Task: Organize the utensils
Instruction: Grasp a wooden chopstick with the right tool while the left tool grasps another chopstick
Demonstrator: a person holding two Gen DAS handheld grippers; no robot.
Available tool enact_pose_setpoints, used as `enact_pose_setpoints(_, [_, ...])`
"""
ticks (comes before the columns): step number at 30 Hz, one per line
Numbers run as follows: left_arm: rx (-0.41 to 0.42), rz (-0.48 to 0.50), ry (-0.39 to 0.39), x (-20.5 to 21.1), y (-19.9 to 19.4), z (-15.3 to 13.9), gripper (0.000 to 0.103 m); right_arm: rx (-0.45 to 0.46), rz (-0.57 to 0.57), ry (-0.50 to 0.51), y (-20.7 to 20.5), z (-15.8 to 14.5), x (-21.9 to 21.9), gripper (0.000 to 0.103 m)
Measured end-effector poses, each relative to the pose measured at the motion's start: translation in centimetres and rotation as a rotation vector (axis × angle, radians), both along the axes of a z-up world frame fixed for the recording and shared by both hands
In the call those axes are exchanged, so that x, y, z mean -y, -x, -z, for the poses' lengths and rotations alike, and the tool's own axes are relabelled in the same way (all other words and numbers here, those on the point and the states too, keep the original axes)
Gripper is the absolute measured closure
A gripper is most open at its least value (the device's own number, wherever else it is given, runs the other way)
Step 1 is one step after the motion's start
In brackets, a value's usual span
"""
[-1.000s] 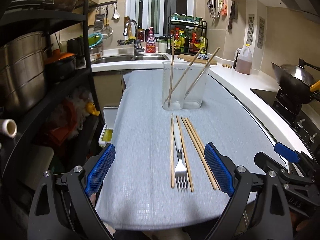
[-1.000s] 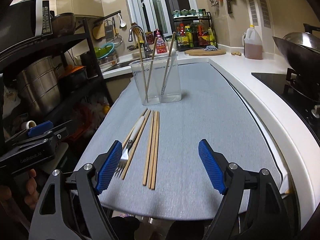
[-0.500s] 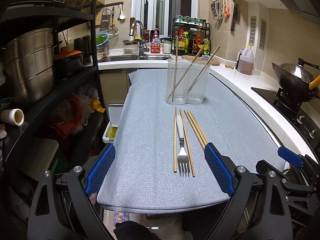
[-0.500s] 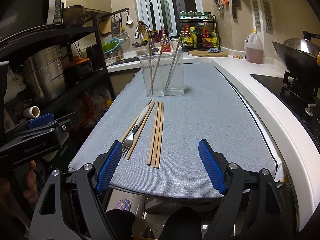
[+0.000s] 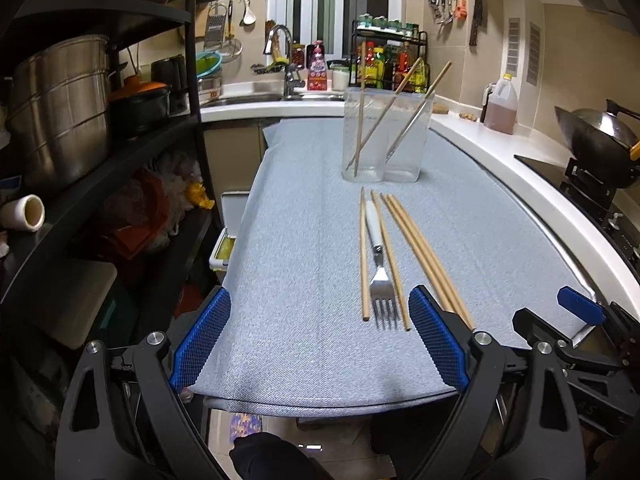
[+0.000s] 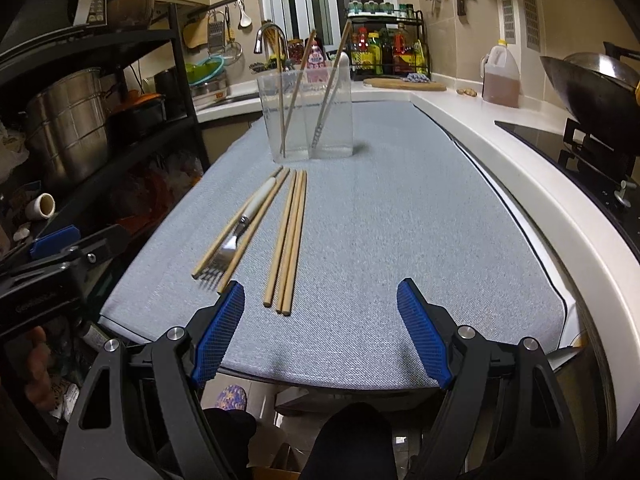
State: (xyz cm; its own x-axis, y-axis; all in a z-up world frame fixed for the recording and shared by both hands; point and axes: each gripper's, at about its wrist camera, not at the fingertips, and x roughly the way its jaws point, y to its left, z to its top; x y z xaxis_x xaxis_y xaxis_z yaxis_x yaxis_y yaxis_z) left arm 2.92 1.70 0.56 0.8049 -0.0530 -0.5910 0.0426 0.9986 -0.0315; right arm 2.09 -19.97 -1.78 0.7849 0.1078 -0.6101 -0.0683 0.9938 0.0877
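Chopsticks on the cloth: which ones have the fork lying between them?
The left two chopsticks, one on each side of the fork. The other three chopsticks lie bunched together to its right.

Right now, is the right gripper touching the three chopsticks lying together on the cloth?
Apart. The right wrist view shows the right gripper open, with bare cloth between its fingers and the three chopsticks.
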Motion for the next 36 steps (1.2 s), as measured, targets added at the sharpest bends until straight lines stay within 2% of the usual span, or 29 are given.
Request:
enact_pose_setpoints(4, [-0.032,-0.013,0.013,-0.5,-0.7,1.0,0.015,-0.021,-0.001,0.020,-1.1,1.6,-0.3,0.027])
enact_pose_setpoints(6, [-0.038,-0.015,0.005,-0.4,-0.9,1.3,0.015,-0.031,-0.009,0.035,-1.8,2.6,-0.5,0.036])
enact_pose_setpoints(8, [-0.047,-0.017,0.004,-0.4,-1.2,1.5,0.015,-0.057,-0.028,0.034,-2.5,3.6,-0.6,0.059])
enact_pose_setpoints(9, [-0.050,-0.018,0.005,-0.4,-1.4,1.7,0.015,-0.081,-0.045,0.023,-2.9,4.1,-0.7,0.062])
enact_pose_setpoints(11, [-0.056,-0.022,0.001,-0.4,-1.6,2.0,0.015,-0.060,-0.064,0.031,-2.9,4.4,-1.0,0.067])
enact_pose_setpoints(17, [-0.087,-0.027,0.000,-0.2,-2.5,3.0,0.015,-0.056,-0.101,-0.002,-2.8,4.1,-1.0,0.067])
enact_pose_setpoints(25, [-0.102,-0.009,-0.010,0.3,-3.2,3.9,0.015,-0.021,-0.128,0.057,-4.1,4.6,-2.2,0.066])
enact_pose_setpoints(26, [-0.103,-0.008,-0.013,0.4,-3.3,4.1,0.015,-0.013,-0.131,0.061,-4.3,4.6,-2.3,0.067])
enact_pose_setpoints(27, [-0.105,-0.007,-0.017,0.4,-3.5,4.2,0.015,-0.004,-0.132,0.063,-4.4,4.7,-2.4,0.073])
enact_pose_setpoints(29, [-0.109,-0.007,-0.021,0.4,-3.9,4.6,0.015,0.003,-0.140,0.057,-4.7,4.7,-2.3,0.099])
enact_pose_setpoints(36, [-0.117,0.000,-0.002,0.5,-6.2,5.2,0.015,0.002,-0.122,0.039,-5.2,4.7,-1.2,0.100])
